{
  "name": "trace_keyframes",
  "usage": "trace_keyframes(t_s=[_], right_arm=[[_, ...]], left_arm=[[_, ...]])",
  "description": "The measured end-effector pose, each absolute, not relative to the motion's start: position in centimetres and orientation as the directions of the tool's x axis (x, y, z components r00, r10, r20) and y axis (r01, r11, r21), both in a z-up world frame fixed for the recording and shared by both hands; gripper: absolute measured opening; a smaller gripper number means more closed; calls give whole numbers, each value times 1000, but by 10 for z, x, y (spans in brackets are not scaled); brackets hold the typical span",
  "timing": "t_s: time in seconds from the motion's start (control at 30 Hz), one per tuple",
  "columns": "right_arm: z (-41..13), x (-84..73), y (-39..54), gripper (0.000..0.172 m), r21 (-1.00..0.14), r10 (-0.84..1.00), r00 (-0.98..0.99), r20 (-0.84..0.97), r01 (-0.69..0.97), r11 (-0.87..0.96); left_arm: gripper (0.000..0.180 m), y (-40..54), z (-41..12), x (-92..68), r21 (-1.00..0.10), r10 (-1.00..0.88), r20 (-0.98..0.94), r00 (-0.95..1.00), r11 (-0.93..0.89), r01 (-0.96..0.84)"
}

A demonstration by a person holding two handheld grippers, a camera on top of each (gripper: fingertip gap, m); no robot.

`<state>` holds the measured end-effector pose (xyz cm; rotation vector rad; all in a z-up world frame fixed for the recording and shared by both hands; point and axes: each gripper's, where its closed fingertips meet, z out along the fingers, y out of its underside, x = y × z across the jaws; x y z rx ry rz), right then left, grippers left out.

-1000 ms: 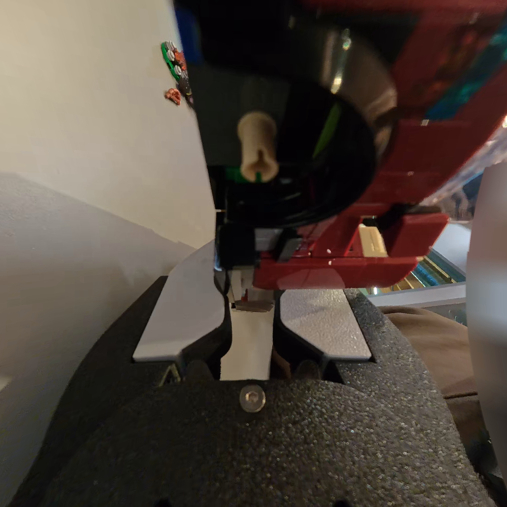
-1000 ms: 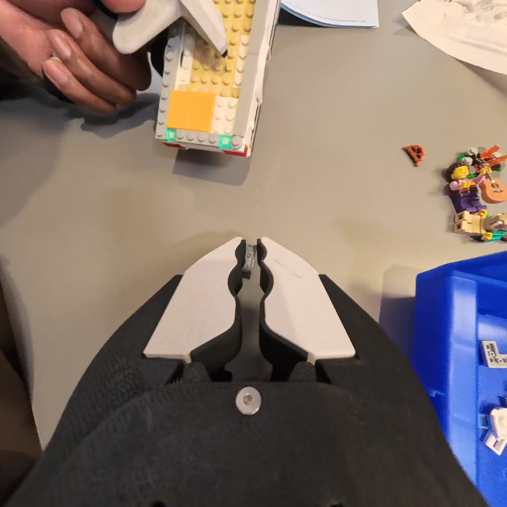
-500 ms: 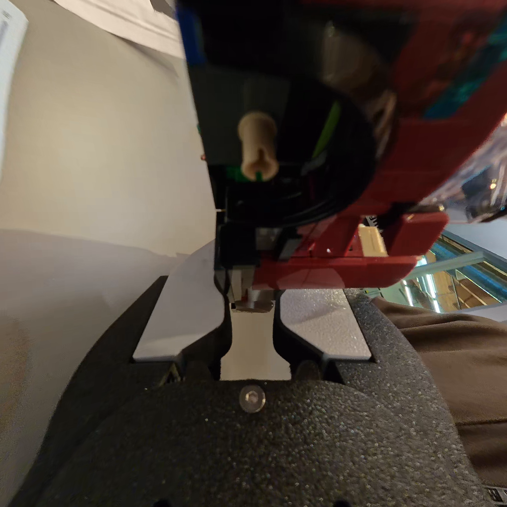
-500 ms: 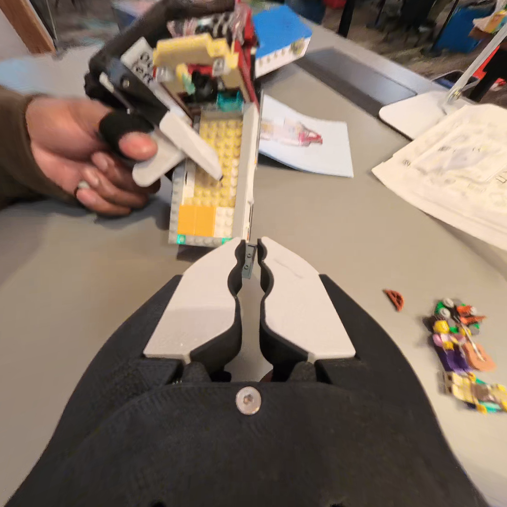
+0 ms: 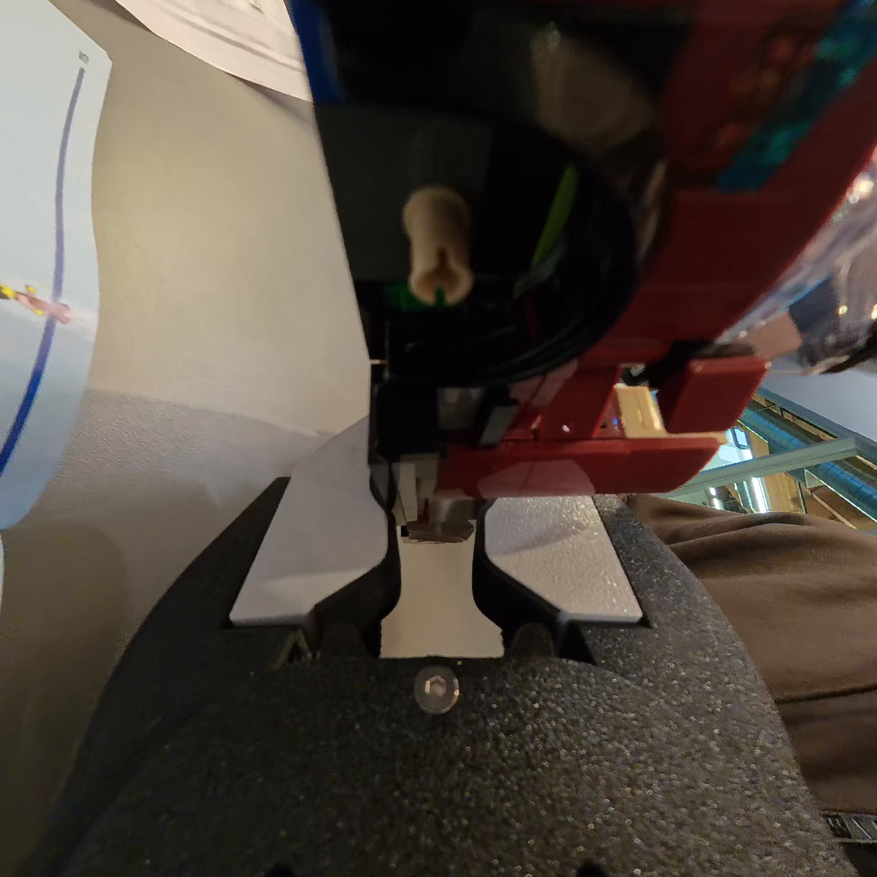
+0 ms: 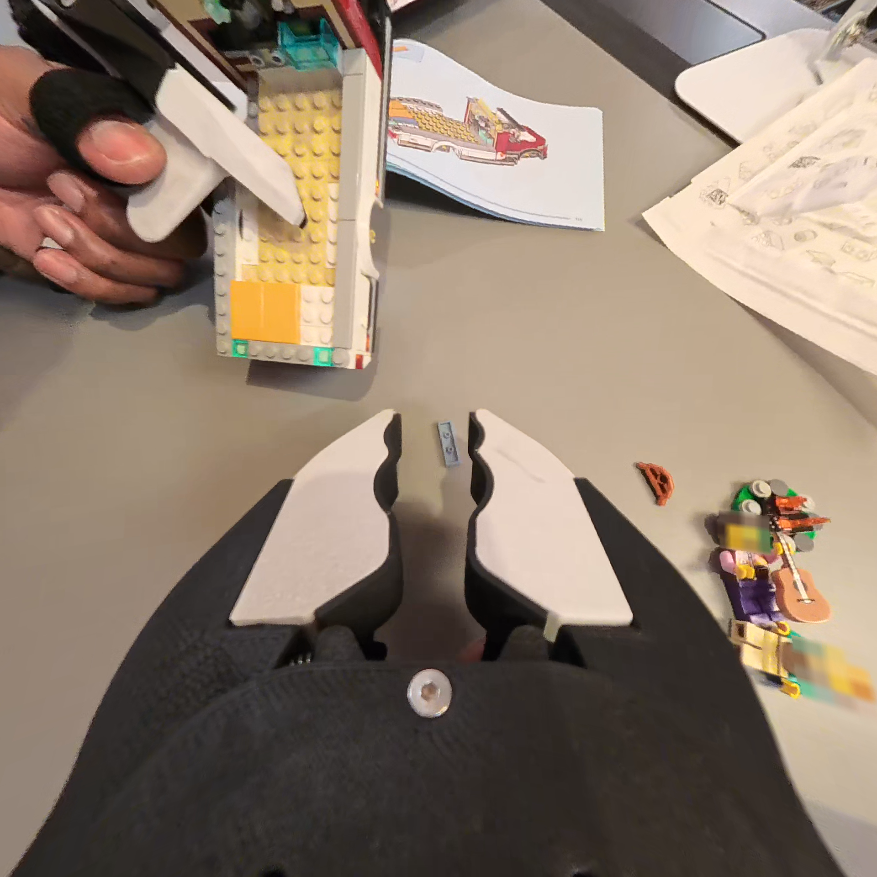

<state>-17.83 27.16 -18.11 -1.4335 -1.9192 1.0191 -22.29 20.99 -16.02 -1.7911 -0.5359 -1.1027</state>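
right gripper (image 6: 434,420): fingers parted, nothing held | small grey plate (image 6: 448,443) seen flat on table (image 6: 569,332) between the tips, nearer right pad, long axis along fingers | left gripper (image 6: 265,190): clamped on brick vehicle (image 6: 294,237), well apart

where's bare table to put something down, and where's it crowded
Bare grey table lies between the brick-built vehicle, the open booklet and the printed sheets; also left of the right gripper. Crowded: the toy figures at right, and a small grey plate between the open fingers.
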Motion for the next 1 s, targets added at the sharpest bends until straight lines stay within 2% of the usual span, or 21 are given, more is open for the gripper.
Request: trace_keyframes(t_s=[0.2,0.33,0.47,1.0], right_arm=[[-208,-181,279,26,-751,964,-264,29,631,196],[-214,-181,281,23,-716,968,-252,-18,679,163],[-220,-182,280,30,-683,967,-254,-16,709,175],[-218,-180,277,30,-702,962,-271,31,679,214]], left_arm=[[32,210,-165,-222,-441,-93,884,457,-488,753],[32,210,-165,-224,-425,-93,894,437,-484,765],[32,210,-164,-224,-410,-96,903,420,-485,772],[32,210,-163,-224,-404,-104,907,407,-484,776]])
